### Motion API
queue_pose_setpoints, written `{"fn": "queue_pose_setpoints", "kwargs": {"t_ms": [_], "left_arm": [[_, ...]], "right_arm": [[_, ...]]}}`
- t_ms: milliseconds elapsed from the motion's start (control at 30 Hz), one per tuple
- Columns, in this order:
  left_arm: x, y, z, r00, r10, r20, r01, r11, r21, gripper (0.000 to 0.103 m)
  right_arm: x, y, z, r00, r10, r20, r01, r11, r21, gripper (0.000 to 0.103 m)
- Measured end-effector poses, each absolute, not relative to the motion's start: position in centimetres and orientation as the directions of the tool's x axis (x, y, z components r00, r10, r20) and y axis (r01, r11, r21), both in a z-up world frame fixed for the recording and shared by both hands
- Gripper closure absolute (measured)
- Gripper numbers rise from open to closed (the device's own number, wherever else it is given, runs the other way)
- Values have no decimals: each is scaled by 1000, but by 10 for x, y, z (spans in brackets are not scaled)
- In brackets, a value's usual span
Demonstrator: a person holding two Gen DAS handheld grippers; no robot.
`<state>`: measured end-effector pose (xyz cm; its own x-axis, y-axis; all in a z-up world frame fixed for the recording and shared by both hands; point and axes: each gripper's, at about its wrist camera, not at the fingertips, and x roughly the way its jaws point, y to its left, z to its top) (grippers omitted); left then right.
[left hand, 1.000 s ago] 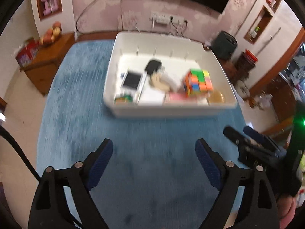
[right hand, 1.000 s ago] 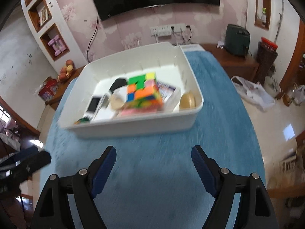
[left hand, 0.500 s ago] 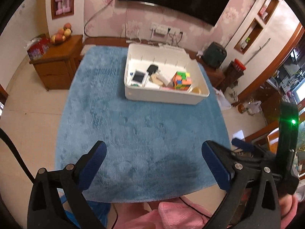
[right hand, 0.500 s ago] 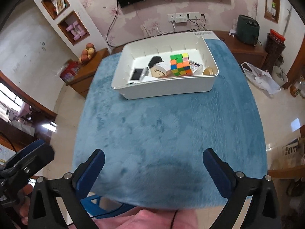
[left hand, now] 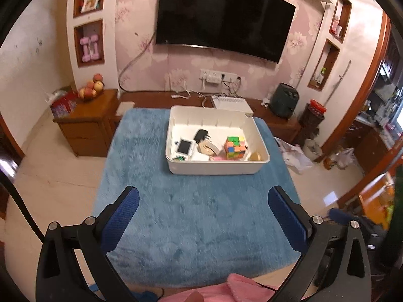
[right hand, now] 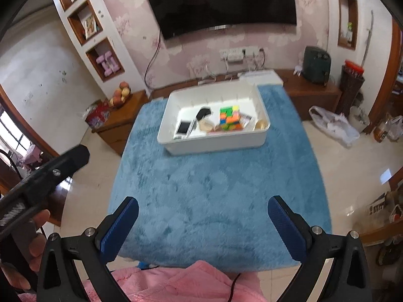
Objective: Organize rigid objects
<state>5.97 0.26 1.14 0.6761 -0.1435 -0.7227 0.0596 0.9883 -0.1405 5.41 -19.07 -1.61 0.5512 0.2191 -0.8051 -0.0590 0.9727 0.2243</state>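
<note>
Your left gripper (left hand: 202, 209) has its blue-padded fingers (left hand: 122, 216) spread wide, nothing between them; your right gripper (right hand: 202, 210) likewise, fingers (right hand: 286, 222) wide apart and empty. Both hang over the near edge of the blue plush-covered surface (left hand: 196, 221), with pink fabric below them (probably your clothing).

Straight ahead of both pairs of fingers, well apart from them at the far side of the surface, sits the white rectangular plastic bin (left hand: 214, 170), long axis running left-right across your line of approach. Inside it: a multicoloured puzzle cube (left hand: 235, 147) right of centre, a small white device with a dark screen (left hand: 185, 146) to the left, a black plug-like adapter (left hand: 200, 134) behind that, a round gold-coloured piece (left hand: 255, 156) at the right end.

No loose item shows on the surface outside the bin. Judgement: sorting looks finished or nearly so. Neither hand is clearly nearer the bin.
</note>
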Motion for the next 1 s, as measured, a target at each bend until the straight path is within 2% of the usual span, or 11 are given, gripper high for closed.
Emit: {"fn": "queue_pose_setpoints", "kwargs": {"t_ms": [300,500,1000], "left_arm": [[56,-21,15,711,-28,-702,-8,999,-49,1],[59,-37,16,723,34,-690,-51,999,-4,1],[67,-65,4,662,114,-740,-100,993,63,1]], "right_arm": [[57,-219,3,607,246,-756,-81,965,249,0],[71,-227,-7,568,262,-780,-108,963,245,0],[86,-232,-21,500,298,-813,-191,954,232,0]]}}
